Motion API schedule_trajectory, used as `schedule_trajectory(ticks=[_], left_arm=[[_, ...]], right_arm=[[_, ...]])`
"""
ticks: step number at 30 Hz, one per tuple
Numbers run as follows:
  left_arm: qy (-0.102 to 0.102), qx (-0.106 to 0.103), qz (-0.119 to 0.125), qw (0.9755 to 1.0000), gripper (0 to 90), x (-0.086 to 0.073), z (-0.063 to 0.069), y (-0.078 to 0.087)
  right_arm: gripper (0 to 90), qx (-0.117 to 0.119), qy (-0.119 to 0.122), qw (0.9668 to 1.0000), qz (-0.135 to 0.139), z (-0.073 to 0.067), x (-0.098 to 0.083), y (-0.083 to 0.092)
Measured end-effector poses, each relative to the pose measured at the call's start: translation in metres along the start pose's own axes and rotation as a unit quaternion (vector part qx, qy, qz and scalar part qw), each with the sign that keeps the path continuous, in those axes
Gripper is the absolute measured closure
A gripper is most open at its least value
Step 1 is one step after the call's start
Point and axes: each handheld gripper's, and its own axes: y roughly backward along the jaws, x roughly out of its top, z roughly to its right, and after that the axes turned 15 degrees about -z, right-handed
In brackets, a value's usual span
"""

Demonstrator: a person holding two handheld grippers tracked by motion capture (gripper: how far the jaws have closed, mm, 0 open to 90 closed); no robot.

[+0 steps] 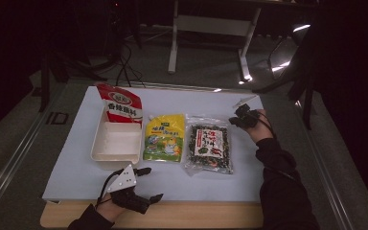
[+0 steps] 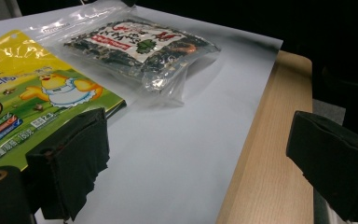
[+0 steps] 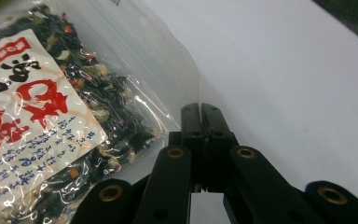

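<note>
Right gripper (image 3: 200, 108) is pinching the clear edge of the seaweed packet (image 1: 209, 148), jaws fully together on the film; packet is lying toward the sheet's right edge. Likely light, limp and slippery; the sealed rim is gripping best. Left gripper (image 1: 148, 183) is hanging wide open at the near edge.

This looks like a lab or recording room, not a home. A wooden table (image 1: 153, 215) carries a white sheet (image 1: 182, 103) as a staged work surface, lit from above while the surroundings stay dark. Beyond it lie a grey carpeted floor (image 1: 206, 67), the white legs of a desk frame (image 1: 211, 26), and loose cables (image 1: 124, 67).
</note>
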Motion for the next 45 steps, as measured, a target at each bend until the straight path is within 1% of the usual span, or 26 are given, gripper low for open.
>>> schedule_trajectory(ticks=[2, 4, 6, 8, 10, 15, 17, 20, 22, 23, 24, 26, 27, 28, 30, 31, 33, 34, 36, 38, 39, 40, 41, 42, 44, 45], left_arm=[[0.000, -0.001, 0.000, 1.0000, 6.5, 0.001, 0.000, -0.001], [0.000, -0.004, 0.002, 1.0000, 6.5, 0.002, -0.001, -0.002], [0.001, -0.003, -0.001, 1.0000, 6.5, 0.004, -0.001, -0.002], [0.008, -0.010, 0.006, 0.9999, 6.4, 0.005, -0.002, -0.003], [0.014, -0.011, 0.009, 0.9998, 6.4, 0.007, -0.003, -0.003], [0.014, -0.006, 0.000, 0.9999, 6.6, 0.012, -0.005, -0.003], [0.012, -0.002, -0.003, 0.9999, 6.6, 0.013, -0.006, -0.003], [0.010, -0.005, -0.003, 0.9999, 6.7, 0.014, -0.005, -0.005], [0.010, -0.005, -0.003, 0.9999, 6.6, 0.014, -0.005, -0.005], [0.005, -0.007, -0.007, 0.9999, 6.6, 0.015, -0.004, -0.007], [0.004, -0.007, -0.010, 0.9999, 6.6, 0.015, -0.004, -0.007], [0.004, -0.005, -0.014, 0.9999, 6.7, 0.016, -0.004, -0.008], [0.005, -0.004, -0.016, 0.9999, 6.7, 0.016, -0.005, -0.008], [0.005, -0.002, -0.015, 0.9999, 6.8, 0.016, -0.005, -0.008], [0.011, 0.001, -0.014, 0.9998, 6.8, 0.017, -0.006, -0.008], [0.014, 0.000, -0.010, 0.9998, 6.8, 0.018, -0.006, -0.007], [0.016, 0.001, -0.009, 0.9998, 6.8, 0.019, -0.007, -0.007], [0.018, 0.004, -0.006, 0.9998, 6.8, 0.020, -0.007, -0.005], [0.022, 0.008, -0.004, 0.9997, 6.8, 0.023, -0.008, -0.004], [0.030, 0.006, -0.005, 0.9995, 7.0, 0.028, -0.010, -0.002], [0.034, 0.000, -0.014, 0.9993, 7.0, 0.032, -0.011, -0.001], [0.034, 0.003, -0.017, 0.9993, 7.0, 0.036, -0.011, 0.001], [0.031, 0.007, -0.017, 0.9993, 6.9, 0.039, -0.012, 0.002], [0.026, 0.014, -0.019, 0.9994, 6.9, 0.045, -0.012, 0.004], [0.018, 0.040, -0.019, 0.9989, 6.2, 0.057, -0.013, 0.009], [0.017, 0.043, -0.014, 0.9988, 6.2, 0.063, -0.014, 0.012]], right_arm=[[89.9, -0.007, 0.004, 1.0000, 0.004, -0.002, -0.002, 0.006], [90.0, -0.012, 0.005, 0.9998, 0.012, -0.004, -0.004, 0.012], [90.0, -0.017, 0.008, 0.9996, 0.021, -0.006, -0.006, 0.019], [90.0, -0.024, 0.013, 0.9993, 0.027, -0.008, -0.008, 0.027], [90.0, -0.034, 0.020, 0.9986, 0.035, -0.012, -0.009, 0.035], [90.0, -0.047, 0.036, 0.9964, 0.061, -0.022, -0.009, 0.056], [90.0, -0.052, 0.044, 0.9950, 0.074, -0.027, -0.008, 0.063], [90.0, -0.061, 0.054, 0.9930, 0.085, -0.034, -0.007, 0.074], [90.0, -0.062, 0.057, 0.9925, 0.088, -0.036, -0.006, 0.077], [90.0, -0.063, 0.060, 0.9915, 0.096, -0.040, -0.005, 0.083], [90.0, -0.063, 0.063, 0.9910, 0.100, -0.041, -0.005, 0.085], [90.0, -0.064, 0.063, 0.9897, 0.112, -0.043, -0.006, 0.090], [90.0, -0.060, 0.065, 0.9895, 0.115, -0.045, -0.007, 0.093], [90.0, -0.060, 0.068, 0.9886, 0.121, -0.046, -0.007, 0.096], [90.0, -0.060, 0.074, 0.9874, 0.126, -0.049, -0.008, 0.101], [90.0, -0.064, 0.078, 0.9863, 0.130, -0.051, -0.009, 0.103], [90.0, -0.062, 0.080, 0.9860, 0.133, -0.053, -0.010, 0.105], [90.0, -0.063, 0.084, 0.9851, 0.137, -0.054, -0.010, 0.108], [90.0, -0.059, 0.096, 0.9821, 0.151, -0.059, -0.012, 0.116], [90.0, -0.060, 0.109, 0.9793, 0.160, -0.065, -0.013, 0.123], [90.0, -0.058, 0.115, 0.9776, 0.166, -0.068, -0.014, 0.127], [90.0, -0.055, 0.121, 0.9759, 0.173, -0.072, -0.015, 0.131], [90.0, -0.053, 0.128, 0.9742, 0.178, -0.076, -0.016, 0.134], [90.0, -0.052, 0.134, 0.9733, 0.179, -0.079, -0.016, 0.137], [90.0, -0.054, 0.147, 0.9702, 0.185, -0.087, -0.017, 0.144], [90.0, -0.054, 0.154, 0.9687, 0.187, -0.090, -0.017, 0.147]])
